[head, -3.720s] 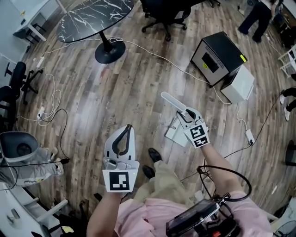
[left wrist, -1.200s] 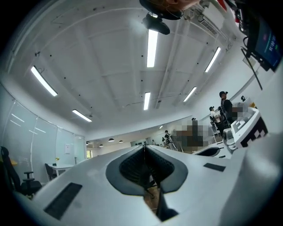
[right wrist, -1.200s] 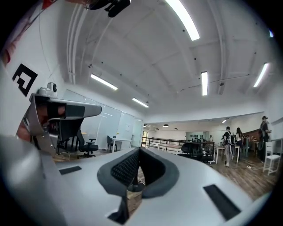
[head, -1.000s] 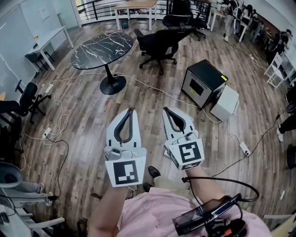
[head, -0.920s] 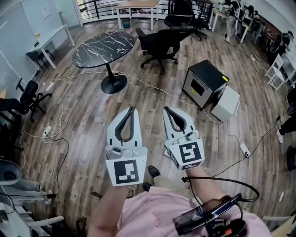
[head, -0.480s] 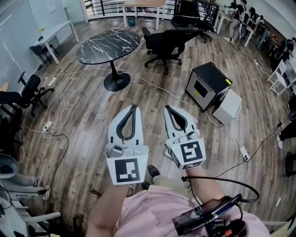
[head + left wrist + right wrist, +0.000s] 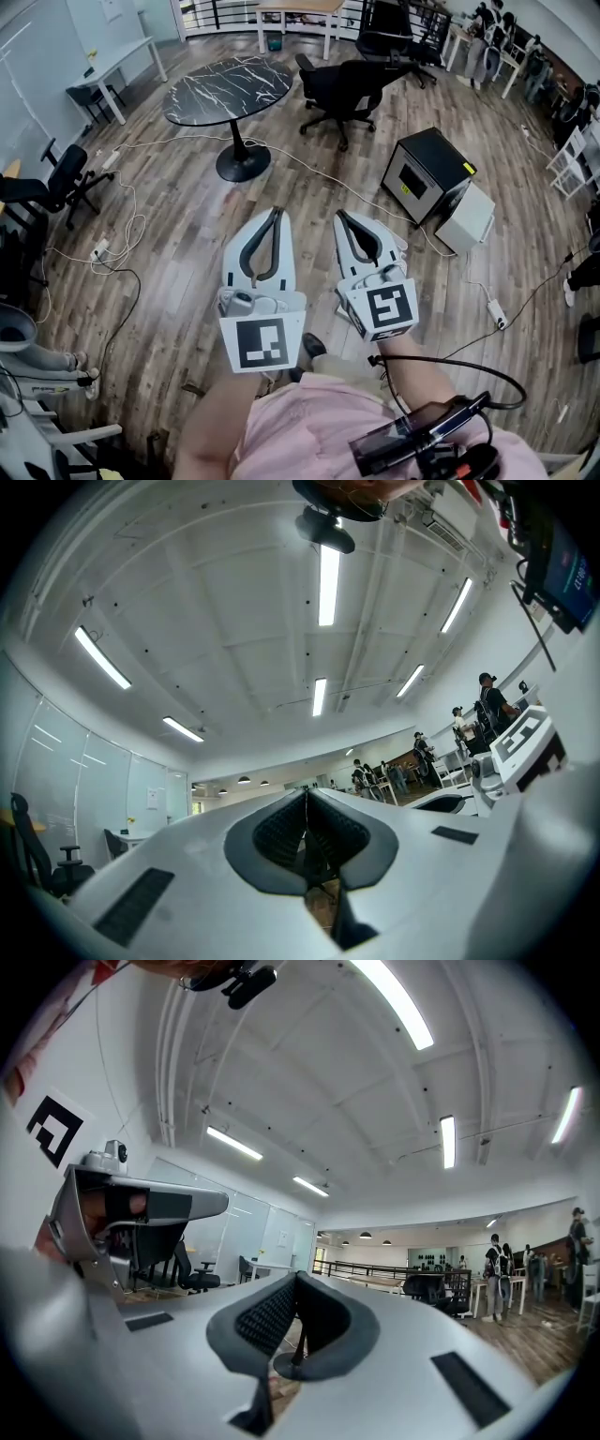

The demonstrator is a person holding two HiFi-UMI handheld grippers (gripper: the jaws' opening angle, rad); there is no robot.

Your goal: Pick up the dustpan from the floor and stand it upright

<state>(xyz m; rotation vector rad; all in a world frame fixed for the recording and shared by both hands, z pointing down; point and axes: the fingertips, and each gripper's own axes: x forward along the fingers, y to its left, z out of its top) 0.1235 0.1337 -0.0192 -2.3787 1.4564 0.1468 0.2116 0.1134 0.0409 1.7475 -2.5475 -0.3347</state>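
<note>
In the head view my left gripper [image 7: 275,213] and right gripper [image 7: 340,216] are held up side by side above the wooden floor, tips pointing away from me. Both are shut with nothing between the jaws. The left gripper view shows my left gripper [image 7: 307,795] with its pads pressed together and aimed at the ceiling and the far room. My right gripper [image 7: 295,1278] is likewise shut and empty. No dustpan shows in any view; the floor where it lay is hidden behind the right gripper.
A round black marble table [image 7: 228,86] and a black office chair [image 7: 352,89] stand ahead. A black cabinet [image 7: 429,173] and a white box [image 7: 467,217] sit at the right. Cables and a power strip [image 7: 494,314] lie on the floor. My shoe [image 7: 312,345] is below.
3.7 s ago the right gripper held the white dustpan by its handle near the floor; now it is raised and empty. Over the last second both grippers barely moved.
</note>
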